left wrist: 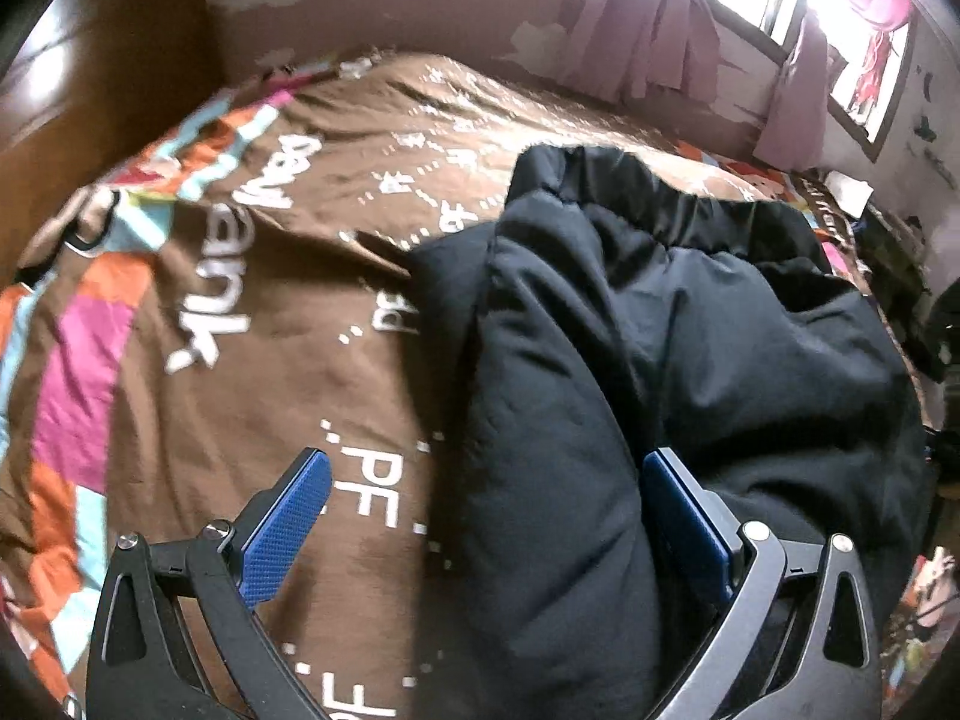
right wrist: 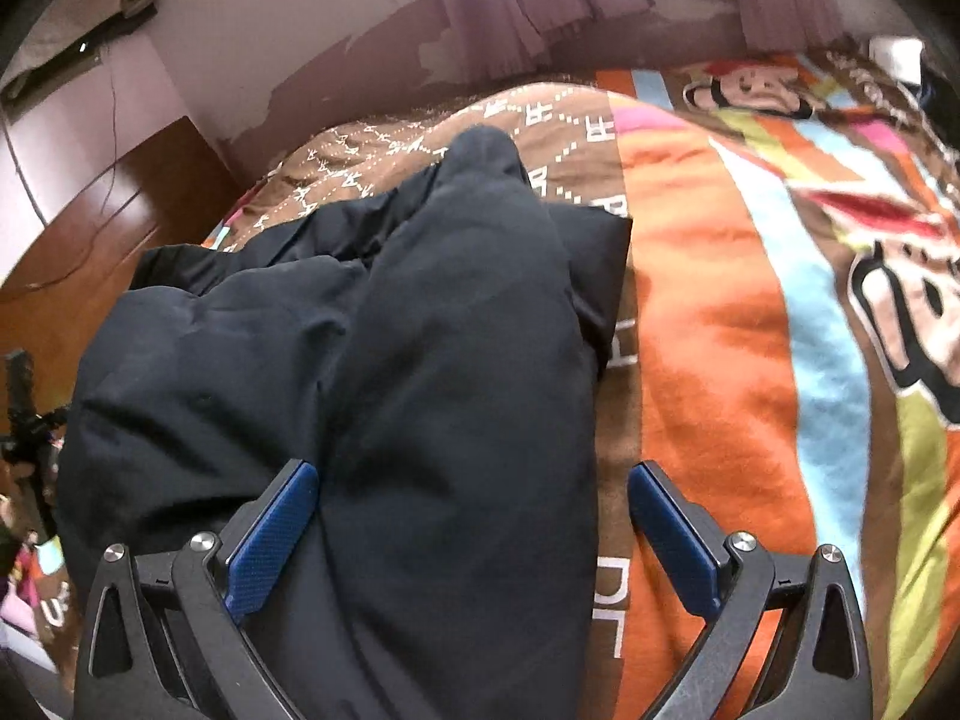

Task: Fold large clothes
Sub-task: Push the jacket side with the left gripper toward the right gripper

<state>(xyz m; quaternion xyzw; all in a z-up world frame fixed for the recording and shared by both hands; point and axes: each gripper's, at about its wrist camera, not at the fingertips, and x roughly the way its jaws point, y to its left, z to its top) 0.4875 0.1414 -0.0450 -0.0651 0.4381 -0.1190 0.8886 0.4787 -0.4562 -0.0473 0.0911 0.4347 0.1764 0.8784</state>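
A large black padded jacket (left wrist: 690, 360) lies on the bed, its sleeves folded in over the body. My left gripper (left wrist: 486, 480) is open, its jaws wide apart over the jacket's left edge, one blue pad (left wrist: 288, 528) above the blanket and the other over the black cloth. The jacket also shows in the right wrist view (right wrist: 390, 360). My right gripper (right wrist: 474, 492) is open over the jacket's right edge, with a sleeve running forward between the jaws. Neither gripper holds cloth.
The bed is covered by a brown, orange and pink cartoon blanket (left wrist: 252, 312), also in the right wrist view (right wrist: 750, 360). A wooden headboard (left wrist: 102, 96) stands at the left. Pink curtains (left wrist: 648, 30) hang at a bright window by the far wall. Clutter lies beside the bed (left wrist: 888, 252).
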